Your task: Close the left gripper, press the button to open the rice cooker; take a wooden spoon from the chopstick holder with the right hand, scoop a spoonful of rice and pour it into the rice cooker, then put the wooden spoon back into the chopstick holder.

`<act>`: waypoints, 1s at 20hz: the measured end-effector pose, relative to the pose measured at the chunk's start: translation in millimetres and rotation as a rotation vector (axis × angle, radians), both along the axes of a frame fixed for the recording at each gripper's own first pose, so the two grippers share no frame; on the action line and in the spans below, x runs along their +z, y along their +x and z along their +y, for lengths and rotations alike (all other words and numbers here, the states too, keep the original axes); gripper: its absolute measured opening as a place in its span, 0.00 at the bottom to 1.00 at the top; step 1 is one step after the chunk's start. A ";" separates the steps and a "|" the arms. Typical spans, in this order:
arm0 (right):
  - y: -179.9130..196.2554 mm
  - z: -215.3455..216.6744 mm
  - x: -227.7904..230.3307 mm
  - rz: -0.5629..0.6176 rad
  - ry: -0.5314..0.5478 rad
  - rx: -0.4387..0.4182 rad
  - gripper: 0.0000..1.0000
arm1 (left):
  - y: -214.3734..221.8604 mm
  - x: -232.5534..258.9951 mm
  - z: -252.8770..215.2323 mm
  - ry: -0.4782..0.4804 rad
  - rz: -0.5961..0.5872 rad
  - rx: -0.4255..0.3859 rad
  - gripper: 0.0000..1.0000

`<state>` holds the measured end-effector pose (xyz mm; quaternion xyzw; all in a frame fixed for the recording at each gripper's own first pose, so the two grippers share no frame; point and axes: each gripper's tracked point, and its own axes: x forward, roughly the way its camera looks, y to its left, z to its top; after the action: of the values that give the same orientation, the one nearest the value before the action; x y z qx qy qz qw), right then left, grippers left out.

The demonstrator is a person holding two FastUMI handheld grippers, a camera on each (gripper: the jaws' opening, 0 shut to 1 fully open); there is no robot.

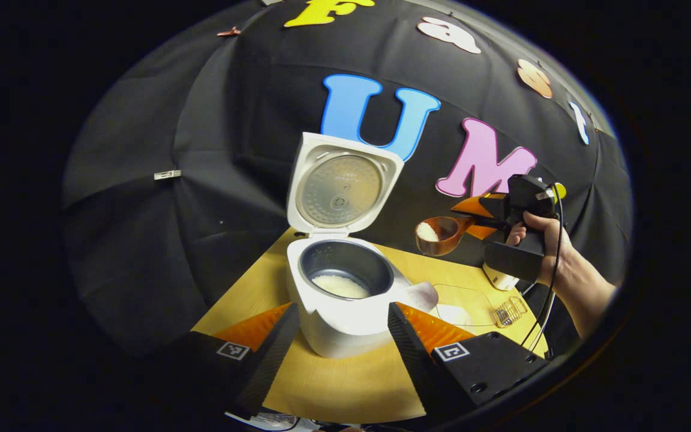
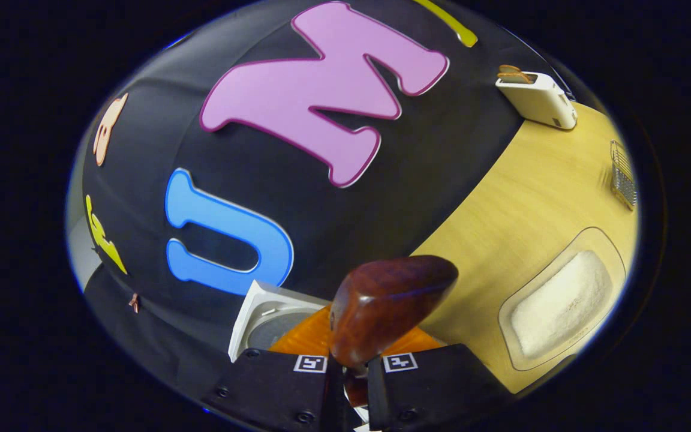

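The rice cooker (image 1: 345, 300) stands on the yellow desk (image 1: 351, 384) with its lid (image 1: 339, 186) swung up and standing open behind the pot. Some white rice (image 1: 341, 285) lies at the bottom of the dark inner pot. The left gripper (image 1: 341, 327) sits low in front of the rice cooker, its two fingers spread apart, one on each side of the cooker's front and not pressing on it.

To the right of the rice cooker and raised above the desk, the right gripper (image 1: 482, 223) is held by a hand (image 1: 546, 246). Its fingers are clamped on the handle of the wooden spoon (image 1: 441, 235), whose bowl points toward the cooker and carries a small heap of rice. The spoon bowl hangs in the air, beside the open lid and higher than the pot rim, not over the pot itself.

In the right gripper view the wooden spoon (image 2: 384, 306) juts out from between the fingers, its rounded underside toward the camera, and a corner of the cooker lid (image 2: 264, 321) shows just beside it.

On the desk right of the rice cooker lies a clear tray (image 2: 561, 300) holding rice. Beyond it lies a small wire holder (image 2: 623, 174), and farther still a white toaster (image 2: 537, 99) stands at the desk's edge.
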<state>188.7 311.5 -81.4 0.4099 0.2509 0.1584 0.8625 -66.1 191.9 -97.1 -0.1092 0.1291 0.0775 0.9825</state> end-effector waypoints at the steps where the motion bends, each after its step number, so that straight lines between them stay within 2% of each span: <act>1: -0.3 10.3 -5.0 -0.004 -0.017 0.017 0.19 | -2.2 -0.2 5.2 -0.002 0.000 0.013 0.95; 3: -2.2 35.1 -16.9 -0.012 -0.054 0.056 0.19 | -5.8 -1.8 16.0 0.001 0.003 0.035 0.92; 4: -3.6 46.2 -23.7 -0.015 -0.074 0.075 0.19 | -7.0 -3.2 21.8 0.004 0.006 0.046 0.96; 9: -7.2 90.3 -52.9 -0.067 -0.202 0.154 0.19 | -14.7 -4.2 47.7 -0.026 0.003 0.123 0.95; 11: -3.8 100.5 -57.4 -0.115 -0.267 0.178 0.19 | -15.8 -6.8 56.4 -0.034 0.002 0.145 0.92; 14: -2.2 113.9 -53.9 -0.225 -0.378 0.229 0.19 | -23.2 -7.3 69.4 -0.023 0.000 0.174 0.96; 20: -20.4 149.9 -43.9 -0.570 -0.690 0.424 0.19 | -25.9 -12.7 79.1 -0.039 0.001 0.208 0.96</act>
<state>168.4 461.4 -125.3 -0.0192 0.1207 0.3439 0.9310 -92.0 271.0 -109.8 -0.1413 0.1192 0.1765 0.9668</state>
